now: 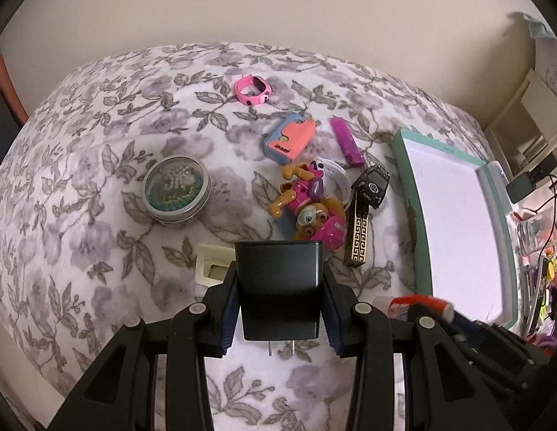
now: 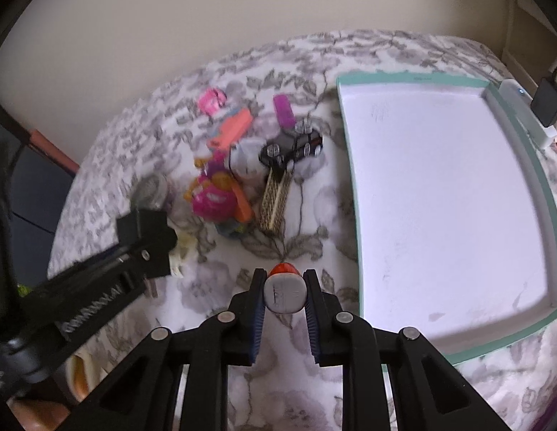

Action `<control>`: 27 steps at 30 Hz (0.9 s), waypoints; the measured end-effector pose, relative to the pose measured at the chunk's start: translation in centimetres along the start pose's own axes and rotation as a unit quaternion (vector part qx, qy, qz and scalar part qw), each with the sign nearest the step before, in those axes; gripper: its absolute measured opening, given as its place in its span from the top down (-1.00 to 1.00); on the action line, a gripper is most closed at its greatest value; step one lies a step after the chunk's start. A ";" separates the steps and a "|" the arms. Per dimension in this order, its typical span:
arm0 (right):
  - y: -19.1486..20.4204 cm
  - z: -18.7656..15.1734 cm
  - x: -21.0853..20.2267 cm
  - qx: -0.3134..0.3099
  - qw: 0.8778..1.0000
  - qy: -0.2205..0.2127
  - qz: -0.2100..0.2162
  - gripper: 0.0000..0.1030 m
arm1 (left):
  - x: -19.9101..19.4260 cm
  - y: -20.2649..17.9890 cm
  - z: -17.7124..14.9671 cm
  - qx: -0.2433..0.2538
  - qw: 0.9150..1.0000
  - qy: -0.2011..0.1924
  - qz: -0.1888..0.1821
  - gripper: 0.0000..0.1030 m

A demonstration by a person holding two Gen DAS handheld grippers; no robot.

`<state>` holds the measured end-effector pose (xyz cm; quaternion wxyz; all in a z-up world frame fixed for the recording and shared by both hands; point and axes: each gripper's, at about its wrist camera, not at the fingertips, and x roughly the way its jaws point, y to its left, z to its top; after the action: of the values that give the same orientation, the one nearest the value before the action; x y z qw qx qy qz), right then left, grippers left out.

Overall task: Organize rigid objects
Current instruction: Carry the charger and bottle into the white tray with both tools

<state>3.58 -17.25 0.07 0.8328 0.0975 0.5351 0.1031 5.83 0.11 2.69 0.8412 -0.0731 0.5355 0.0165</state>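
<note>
My left gripper (image 1: 280, 271) is shut on a black plug-in charger (image 1: 278, 287), held above the floral blanket with its two prongs toward the camera. My right gripper (image 2: 284, 278) is shut on a small grey tube with a red cap (image 2: 284, 292), cap pointing away, also off the blanket. Ahead lie a pink pup figure (image 1: 307, 201), a black toy car (image 1: 373, 185), a black-and-gold patterned box (image 1: 357, 237), a purple lighter (image 1: 346, 140), a blue-and-coral case (image 1: 289, 138), a pink watch (image 1: 253, 89) and a round clear-lidded tin (image 1: 177, 188). In the right wrist view the charger (image 2: 145, 231) shows at left.
A white tray with a teal rim (image 2: 440, 197) lies to the right on the bed, nothing in it. A cream plastic piece (image 1: 212, 264) sits under the charger's left side. A beige wall stands behind the bed; cables and clutter (image 1: 537, 237) crowd the far right.
</note>
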 end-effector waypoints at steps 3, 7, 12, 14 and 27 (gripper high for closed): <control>-0.4 0.9 -1.4 0.013 1.000 -0.028 -0.001 0.58 | -1.0 -0.4 0.3 -0.007 1.000 -0.008 -0.019 0.18; -1.4 2.9 -4.4 0.037 0.996 -0.081 -0.008 0.58 | -2.0 -2.2 1.9 0.002 0.999 -0.020 -0.033 0.18; -3.7 5.9 -8.3 0.061 0.986 -0.149 -0.047 0.58 | -2.6 -5.8 4.8 0.011 0.998 -0.034 -0.051 0.18; -5.3 7.1 -9.3 0.077 0.981 -0.166 -0.059 0.58 | -2.5 -7.6 5.7 0.015 0.997 -0.040 -0.060 0.18; -14.7 10.3 -5.6 0.164 0.968 -0.156 -0.113 0.57 | 3.7 -16.7 7.7 0.094 0.992 -0.018 -0.078 0.18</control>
<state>11.72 -33.49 5.17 0.8851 0.1865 0.4154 -0.0968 16.04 -15.50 4.33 0.8524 -0.0345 0.5124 -0.0985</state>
